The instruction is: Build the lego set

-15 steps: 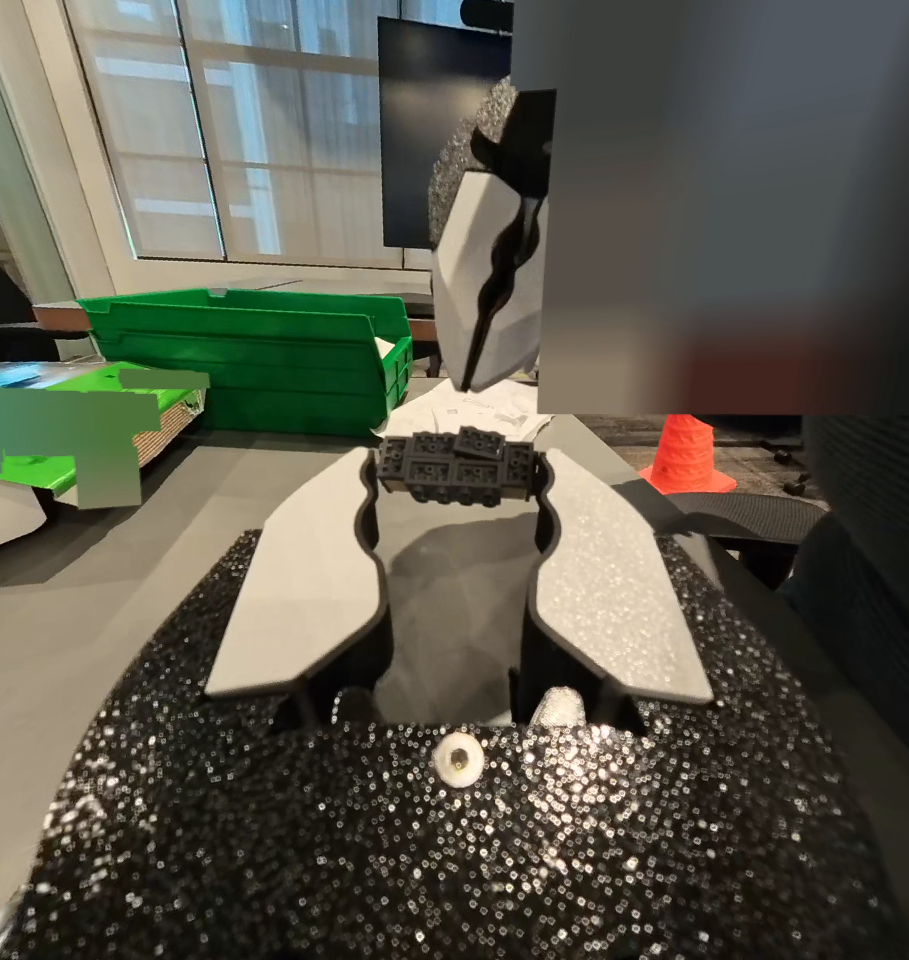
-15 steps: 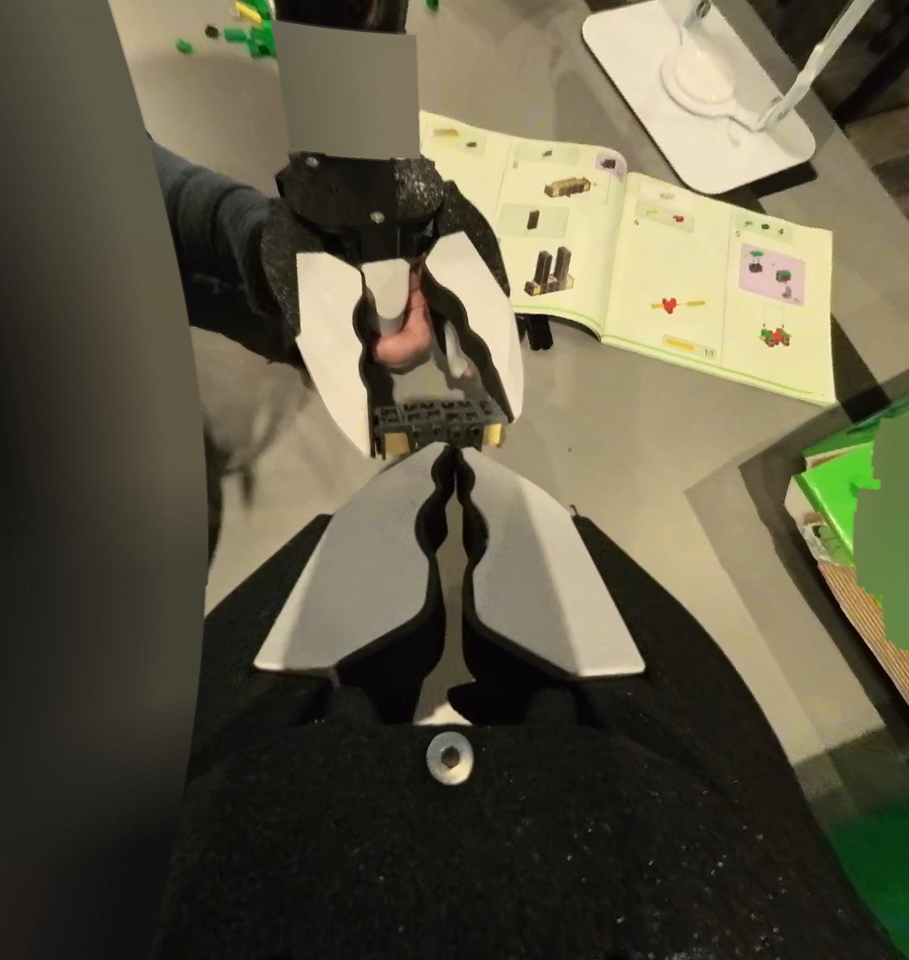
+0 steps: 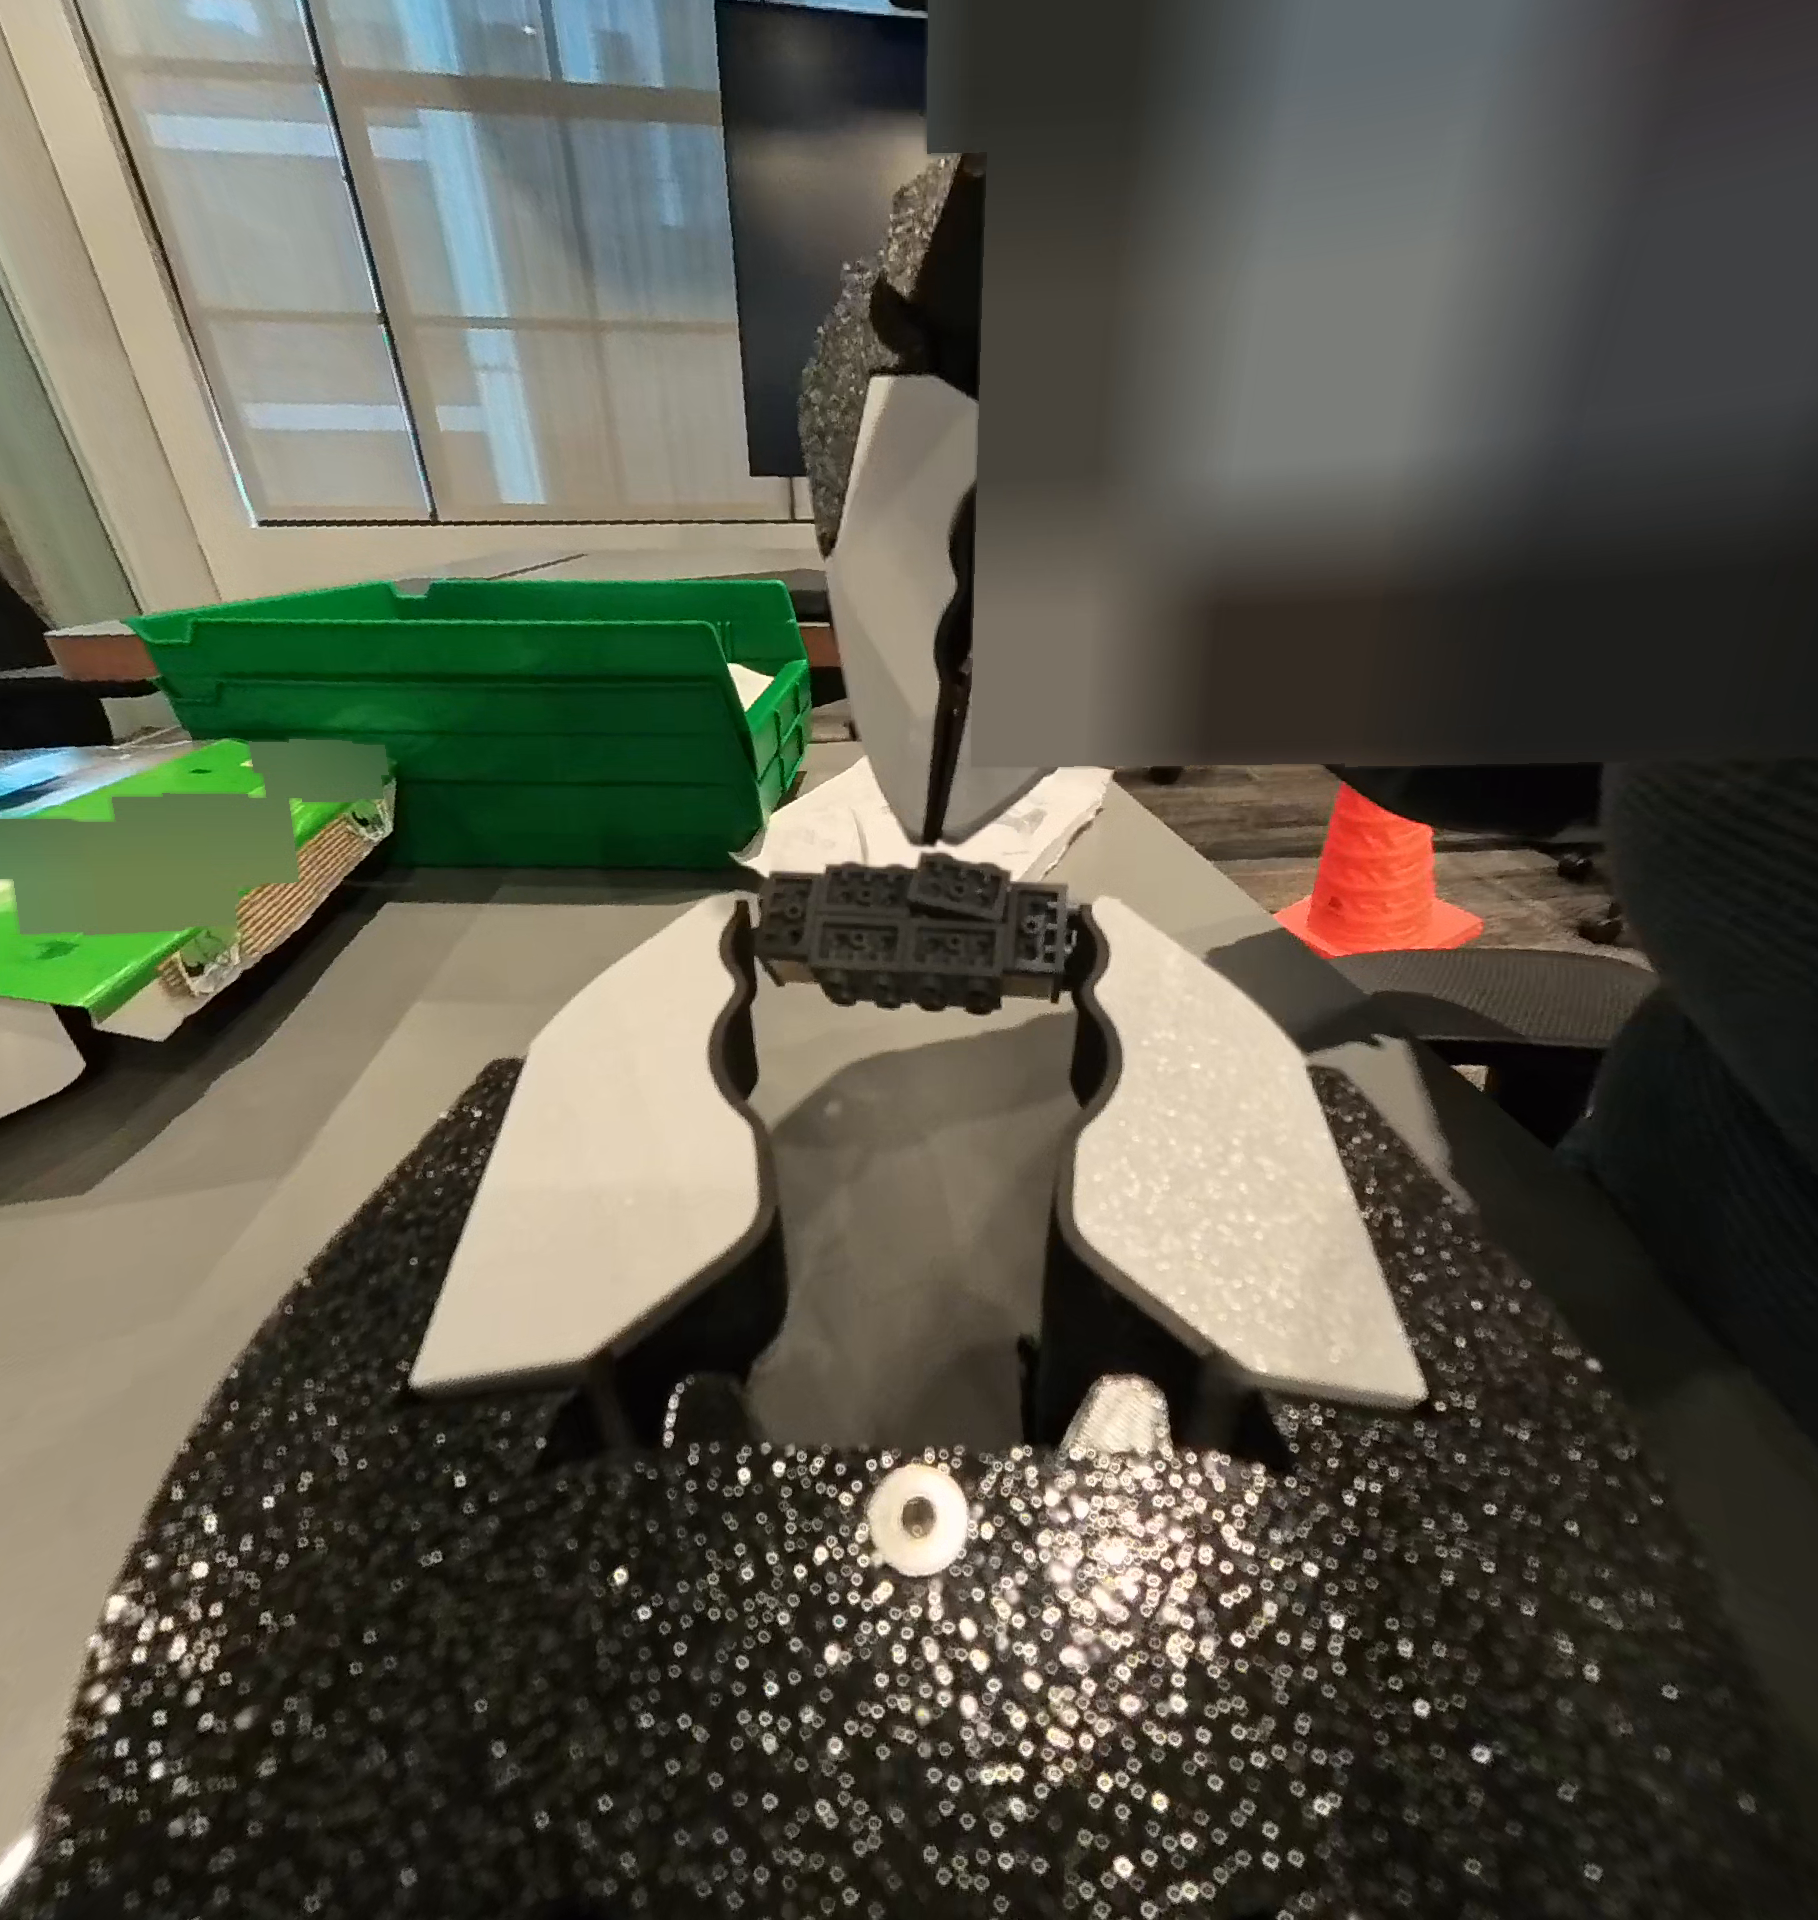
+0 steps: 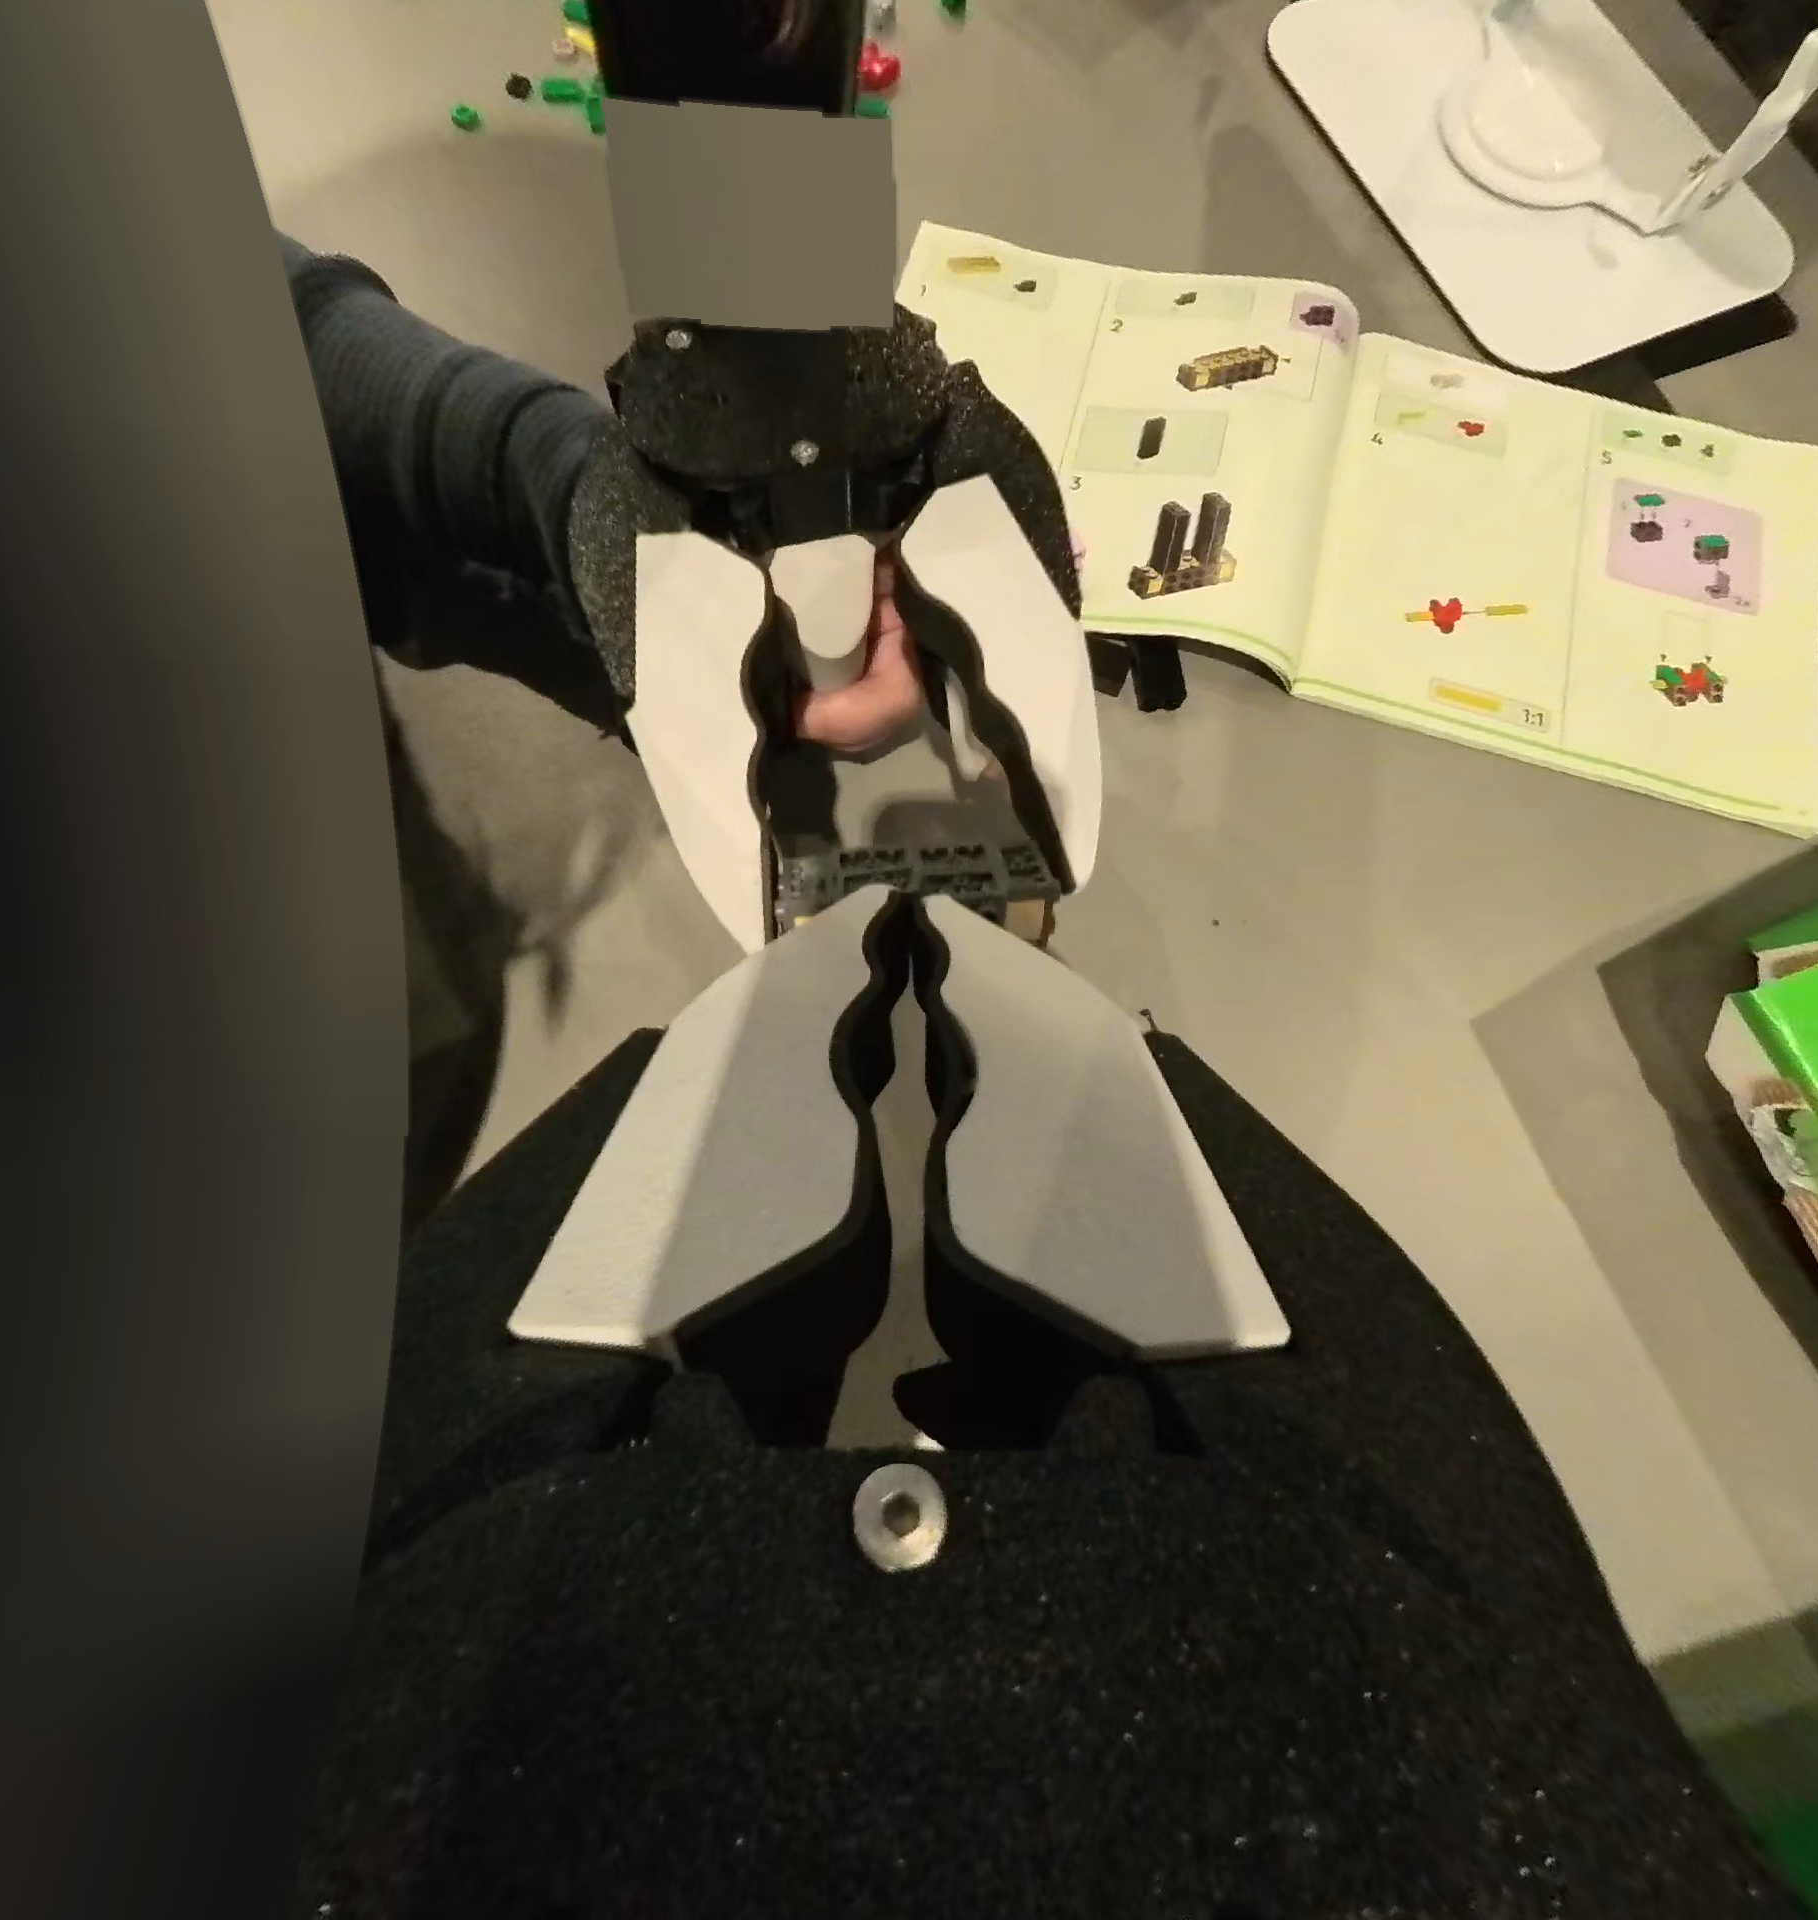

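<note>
In the left wrist view, a black brick assembly (image 3: 915, 935) is being held clear of the grey tabletop (image 3: 448, 997) between the tips of the left hand-held gripper (image 3: 910, 940), which is clenched on its two ends. The right hand-held gripper (image 3: 931, 821), pressed shut and empty, is being brought down closer than half a second ago, its tip now just above a small black plate (image 3: 952, 888) lying tilted and unseated on the assembly.

In the right wrist view, the shut right hand-held gripper (image 4: 900, 920) is being lined up at the assembly's (image 4: 915, 868) edge, nearer than before; contact cannot be confirmed. The open instruction booklet (image 4: 1404, 540) is being left untouched beyond. Judged: a press-down of the loose plate is being prepared.
</note>
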A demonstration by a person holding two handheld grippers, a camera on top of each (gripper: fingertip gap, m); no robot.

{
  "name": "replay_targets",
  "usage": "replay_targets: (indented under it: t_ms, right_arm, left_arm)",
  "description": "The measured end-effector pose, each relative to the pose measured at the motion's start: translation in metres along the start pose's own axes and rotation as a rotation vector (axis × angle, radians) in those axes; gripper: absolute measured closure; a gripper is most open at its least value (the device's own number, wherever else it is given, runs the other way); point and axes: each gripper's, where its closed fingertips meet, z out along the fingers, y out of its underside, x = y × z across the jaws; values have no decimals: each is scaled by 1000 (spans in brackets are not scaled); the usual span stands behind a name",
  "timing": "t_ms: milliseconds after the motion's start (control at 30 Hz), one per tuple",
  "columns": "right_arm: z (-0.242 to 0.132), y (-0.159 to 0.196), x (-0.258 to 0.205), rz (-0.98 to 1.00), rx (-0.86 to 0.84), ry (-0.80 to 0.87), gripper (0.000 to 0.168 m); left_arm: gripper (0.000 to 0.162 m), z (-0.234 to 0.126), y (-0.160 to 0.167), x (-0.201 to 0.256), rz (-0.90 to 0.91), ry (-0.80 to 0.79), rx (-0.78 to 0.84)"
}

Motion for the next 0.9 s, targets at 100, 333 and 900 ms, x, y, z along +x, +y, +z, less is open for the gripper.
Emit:
replay_targets:
  t_ms: [100, 333, 900]
  right_arm:
    - [2, 2, 0, -3, -16, -1, 168]
    - [-4, 0, 3, -25, 30, 27, 158]
    - [0, -5, -8, -14, 115, -54, 155]
  left_arm:
    - [104, 0, 1, 0, 10, -2, -8]
    - [104, -3, -3, -5, -25, -20, 23]
    - [104, -2, -7, 1, -47, 25, 45]
